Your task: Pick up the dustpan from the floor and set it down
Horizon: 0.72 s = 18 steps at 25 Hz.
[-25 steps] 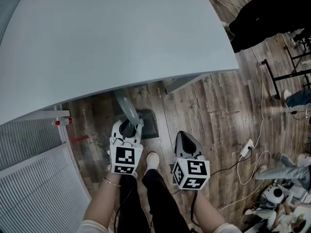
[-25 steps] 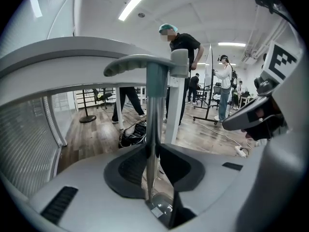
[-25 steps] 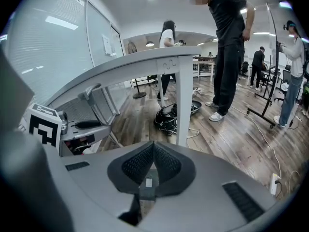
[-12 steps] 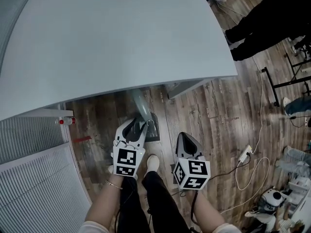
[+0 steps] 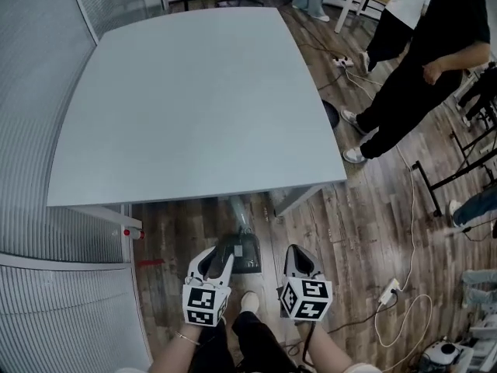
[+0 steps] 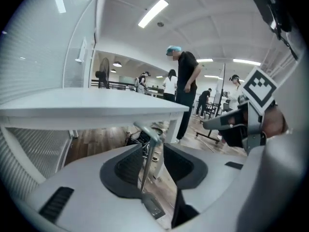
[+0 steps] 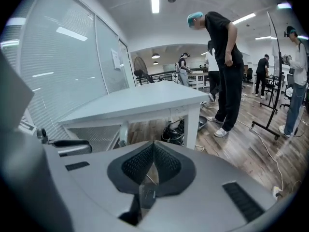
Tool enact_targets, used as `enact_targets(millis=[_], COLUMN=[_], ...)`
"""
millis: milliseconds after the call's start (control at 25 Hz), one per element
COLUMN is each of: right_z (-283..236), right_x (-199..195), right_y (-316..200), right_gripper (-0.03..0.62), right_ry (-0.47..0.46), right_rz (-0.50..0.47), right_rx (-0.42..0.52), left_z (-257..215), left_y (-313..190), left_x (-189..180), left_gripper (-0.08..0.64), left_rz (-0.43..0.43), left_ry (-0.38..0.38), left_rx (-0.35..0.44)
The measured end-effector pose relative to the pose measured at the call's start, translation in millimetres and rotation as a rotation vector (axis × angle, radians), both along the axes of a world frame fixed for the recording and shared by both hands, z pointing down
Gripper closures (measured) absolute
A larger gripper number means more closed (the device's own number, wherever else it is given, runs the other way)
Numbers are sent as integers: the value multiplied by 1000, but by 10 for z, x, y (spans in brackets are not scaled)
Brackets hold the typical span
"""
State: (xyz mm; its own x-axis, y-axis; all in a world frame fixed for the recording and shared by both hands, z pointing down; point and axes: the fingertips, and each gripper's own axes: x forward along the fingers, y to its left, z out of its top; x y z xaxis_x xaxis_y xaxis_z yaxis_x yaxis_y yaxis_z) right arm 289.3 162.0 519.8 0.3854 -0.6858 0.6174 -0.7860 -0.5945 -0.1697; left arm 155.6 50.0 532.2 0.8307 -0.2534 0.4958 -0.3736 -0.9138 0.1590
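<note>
The left gripper (image 6: 152, 151) has just been opening its jaws. They stand apart with the thin handle (image 6: 146, 166) loose between them. The dustpan (image 5: 247, 256) sits on the floor under the table (image 5: 202, 99) edge, so the set-down looks done. The right gripper (image 7: 153, 146) has its jaws closed on nothing – only backing away seems left.

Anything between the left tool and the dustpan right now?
Nothing visible. The left tool has just been opening its jaws. They stand apart, with the handle of the dustpan in the gap, unpressed. It sits on the floor beside the table.
</note>
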Motion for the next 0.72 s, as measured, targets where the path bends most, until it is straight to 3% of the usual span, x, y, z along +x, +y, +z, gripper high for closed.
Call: enact_targets(millis=[280, 560, 720], right_z=[-948, -1616, -1789], right_x=[-12, -82, -240], right_y=[-24, -267, -404], right_gripper=[560, 560, 560], right_ry=[44, 88, 126], right_rz=[-41, -31, -88], right_rx=[114, 207, 190], left_z=[-1466, -2162, -2279], left_y=[-381, -710, -820], left_x=[-218, -489, -645], left_gripper=[501, 541, 543], left_rz=[-240, -258, -284], left_ry=[181, 215, 211], left_rx=[115, 178, 192])
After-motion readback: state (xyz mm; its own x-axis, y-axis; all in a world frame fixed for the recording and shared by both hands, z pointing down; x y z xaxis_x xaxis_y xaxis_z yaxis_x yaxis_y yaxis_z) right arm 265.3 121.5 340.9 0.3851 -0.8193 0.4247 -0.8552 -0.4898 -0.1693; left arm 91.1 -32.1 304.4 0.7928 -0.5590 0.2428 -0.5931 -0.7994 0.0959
